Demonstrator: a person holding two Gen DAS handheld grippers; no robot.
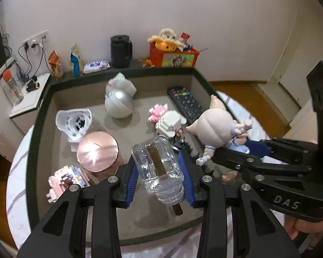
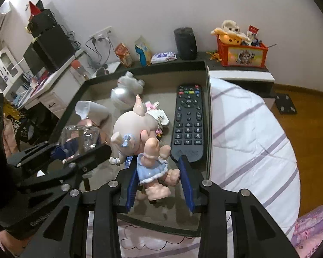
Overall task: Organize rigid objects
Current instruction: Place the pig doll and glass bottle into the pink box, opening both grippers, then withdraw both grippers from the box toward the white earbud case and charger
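Nearest the left lens: left gripper (image 1: 159,172), blue pads clamped on a clear bottle (image 1: 159,167), neck toward the camera, a brown stick inside and poking out of the mouth (bottle lifted clear of the tray floor). Just beside it, to the right, right gripper (image 2: 160,172) closed around a doll (image 2: 140,137) at the blue skirt, big pale head tipped away from the camera, legs hanging toward it. Both held above the near half of a dark-rimmed tray (image 1: 32,133). On the tray floor: remote (image 2: 188,120) lying flat along the right edge, reaching toward the far right corner; silver ball (image 1: 119,104) with a white toy on top, near the far edge; white fan-like thing (image 1: 74,122) by the left edge; pink-lidded tin (image 1: 97,153) just in front of that; brick figure (image 1: 66,178) at the near left corner; another pink-and-white brick model (image 1: 166,120) mid-tray, just beside the remote. Beyond the far edge, on a ledge: black jug (image 1: 121,51), red toy box (image 1: 173,57), snack bags (image 1: 56,64), wipes pack (image 1: 96,66).
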